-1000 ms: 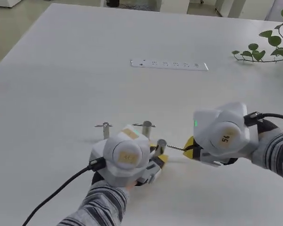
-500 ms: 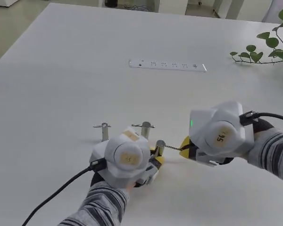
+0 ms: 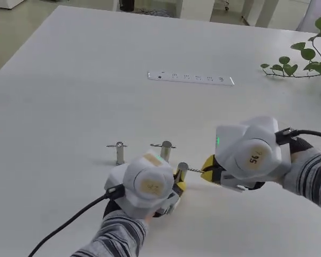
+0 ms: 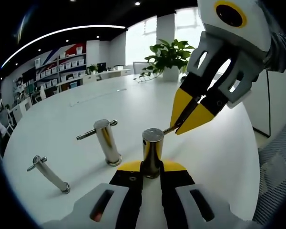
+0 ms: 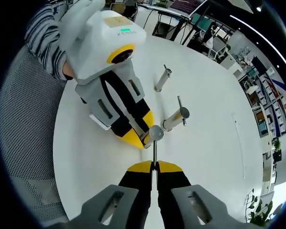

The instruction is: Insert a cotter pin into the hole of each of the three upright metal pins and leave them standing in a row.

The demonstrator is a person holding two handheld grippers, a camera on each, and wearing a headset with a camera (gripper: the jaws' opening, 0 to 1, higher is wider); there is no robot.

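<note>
Feeding the cotter pin point(image 5: 154, 151) straight and level looks key: the right gripper point(image 3: 208, 170), jaws clamped on it, has its tip at the third metal pin point(image 4: 152, 145), which the left gripper point(image 4: 151, 168) pinches upright on the white table point(image 3: 69, 80). Beside it the middle pin point(image 3: 166, 150) and end pin point(image 3: 120, 152), short shiny posts, already carry theirs.

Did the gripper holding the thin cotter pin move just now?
Yes. The right gripper has edged closer to the third pin, clamped by the left gripper, and to the standing middle pin. Less cotter pin shows between them.
</note>
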